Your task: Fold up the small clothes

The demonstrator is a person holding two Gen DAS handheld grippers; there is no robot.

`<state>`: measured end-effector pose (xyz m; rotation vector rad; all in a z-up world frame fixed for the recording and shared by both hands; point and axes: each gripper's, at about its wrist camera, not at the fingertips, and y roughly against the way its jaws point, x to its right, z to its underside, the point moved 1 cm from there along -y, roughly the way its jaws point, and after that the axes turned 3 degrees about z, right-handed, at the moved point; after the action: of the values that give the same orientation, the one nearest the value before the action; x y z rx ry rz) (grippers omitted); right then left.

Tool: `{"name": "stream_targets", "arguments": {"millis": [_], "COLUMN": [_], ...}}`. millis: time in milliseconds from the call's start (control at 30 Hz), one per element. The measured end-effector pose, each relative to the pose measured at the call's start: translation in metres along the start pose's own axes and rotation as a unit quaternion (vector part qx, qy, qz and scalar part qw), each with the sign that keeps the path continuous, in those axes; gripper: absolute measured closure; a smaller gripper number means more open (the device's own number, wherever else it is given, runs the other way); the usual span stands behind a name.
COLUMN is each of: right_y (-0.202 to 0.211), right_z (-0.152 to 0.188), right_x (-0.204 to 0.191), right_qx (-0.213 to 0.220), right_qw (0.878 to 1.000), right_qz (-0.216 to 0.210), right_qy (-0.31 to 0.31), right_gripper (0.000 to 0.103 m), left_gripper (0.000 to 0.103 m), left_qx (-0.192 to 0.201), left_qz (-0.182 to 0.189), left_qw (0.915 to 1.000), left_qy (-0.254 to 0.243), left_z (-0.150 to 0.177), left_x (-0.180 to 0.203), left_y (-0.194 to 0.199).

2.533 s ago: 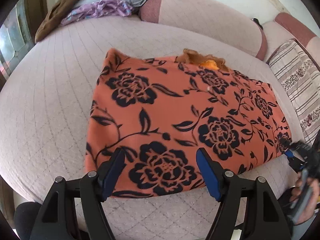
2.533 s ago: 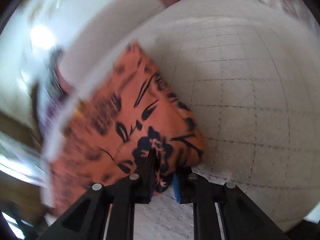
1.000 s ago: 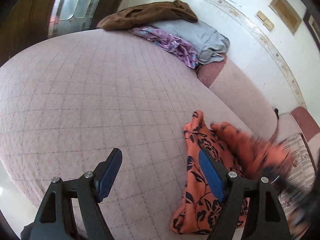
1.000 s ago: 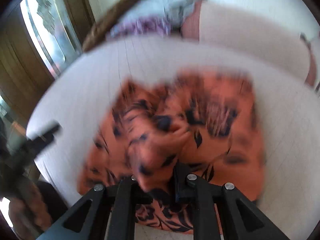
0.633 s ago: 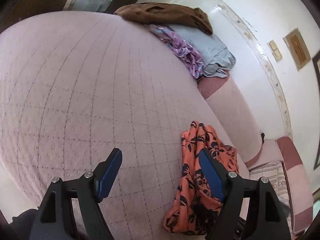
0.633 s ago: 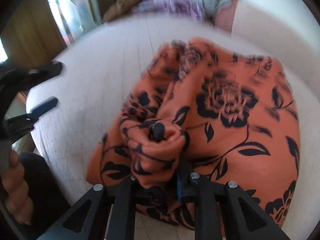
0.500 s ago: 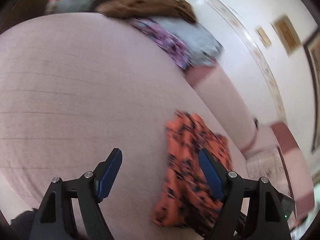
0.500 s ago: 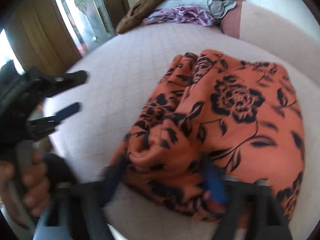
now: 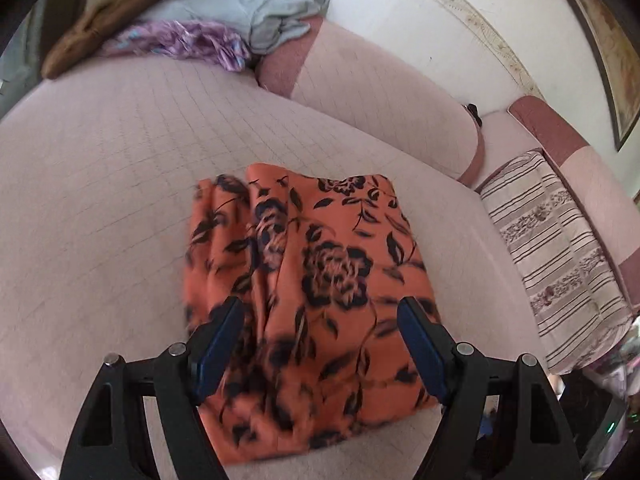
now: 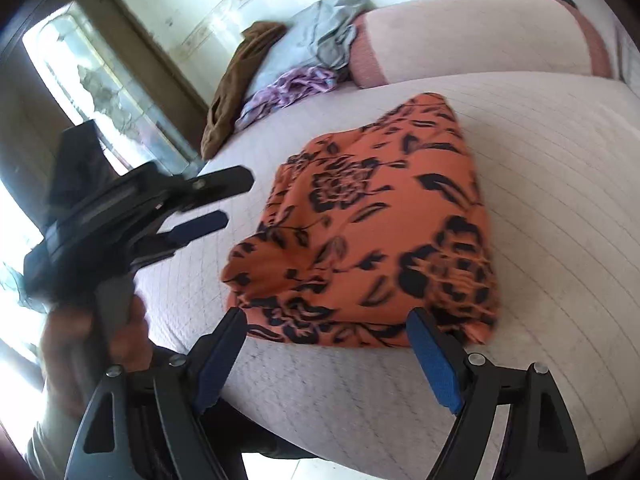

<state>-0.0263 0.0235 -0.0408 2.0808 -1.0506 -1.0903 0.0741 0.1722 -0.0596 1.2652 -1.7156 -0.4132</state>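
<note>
An orange cloth with black flowers (image 9: 316, 276) lies folded over on the quilted pink cushion; it also shows in the right wrist view (image 10: 372, 228). My left gripper (image 9: 320, 328) is open and empty, hovering over the cloth's near edge. It also shows from the side in the right wrist view (image 10: 212, 204), left of the cloth. My right gripper (image 10: 324, 340) is open and empty, just in front of the cloth's near edge.
A brown cloth (image 9: 132, 0), a grey cloth (image 9: 256, 4) and a purple cloth (image 9: 184, 40) lie piled at the far left. A pink bolster (image 9: 380, 92) runs along the back. A striped pillow (image 9: 560, 256) lies at the right. A window (image 10: 92, 84) is at the left.
My right gripper has let go of the cloth and opened, leaving it folded over. My left gripper has swung back from the left to hover over the cloth.
</note>
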Motion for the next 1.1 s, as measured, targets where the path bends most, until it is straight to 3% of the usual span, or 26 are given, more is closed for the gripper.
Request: {"name": "stream_targets", "arguments": {"millis": [100,167,233,367,500,600,633,667,700,767,833,900,967,1100], "right_y": [0.002,-0.001,0.0,0.005,0.005,0.002,0.002,0.002,0.002,0.004,0.003,-0.001,-0.005,0.003], "right_z": [0.0,0.004,0.006,0.002,0.001,0.002,0.002,0.001,0.001,0.001,0.002,0.003,0.002,0.002], "right_x": [0.01,0.017,0.023,0.034,0.045,0.047,0.047,0.047,0.047,0.047,0.05,0.053,0.051,0.049], "right_qx": [0.002,0.005,0.008,0.013,0.011,0.009,0.01,0.01,0.011,0.012,0.011,0.003,-0.007,0.001], "right_qw": [1.0,0.999,0.999,0.999,0.998,0.997,0.997,0.997,0.997,0.998,0.998,0.997,0.998,0.998], "right_qz": [-0.009,-0.013,-0.018,-0.022,-0.021,-0.02,-0.02,-0.019,-0.018,-0.012,-0.008,-0.008,-0.007,-0.006], "right_qy": [-0.02,-0.03,-0.038,-0.046,-0.063,-0.072,-0.072,-0.07,-0.069,-0.066,-0.069,-0.075,-0.068,-0.056], "right_gripper": [0.018,0.018,0.018,0.018,0.018,0.018,0.018,0.018,0.018,0.018,0.018,0.018,0.018,0.018], "left_gripper": [0.024,0.024,0.032,0.053,0.077,0.088,0.089,0.089,0.089,0.088,0.088,0.088,0.088,0.088], "left_qx": [-0.033,-0.064,-0.082,-0.09,-0.112,-0.11,-0.095,-0.056,-0.022,0.01,-0.027,-0.064,-0.049,-0.051], "left_qz": [0.028,0.026,0.007,0.013,-0.003,-0.009,-0.02,-0.037,-0.052,-0.062,-0.074,-0.081,-0.036,-0.043], "left_qw": [0.9986,0.9959,0.9936,0.9907,0.9892,0.9902,0.9924,0.997,0.9984,0.998,0.9969,0.9921,0.9906,0.9932], "left_qy": [0.031,0.058,0.077,0.101,0.094,0.086,0.075,0.038,0.006,-0.011,0.006,0.071,0.123,0.096], "left_z": [-0.022,-0.027,-0.027,-0.024,-0.025,-0.029,-0.033,-0.035,-0.034,-0.025,-0.013,-0.001,0.005,0.003], "left_x": [-0.017,-0.03,-0.041,-0.051,-0.055,-0.052,-0.046,-0.028,-0.014,-0.003,-0.023,-0.062,-0.085,-0.077], "left_y": [-0.025,-0.045,-0.059,-0.062,-0.063,-0.057,-0.048,-0.027,-0.008,0.014,-0.004,-0.026,-0.022,-0.02]}}
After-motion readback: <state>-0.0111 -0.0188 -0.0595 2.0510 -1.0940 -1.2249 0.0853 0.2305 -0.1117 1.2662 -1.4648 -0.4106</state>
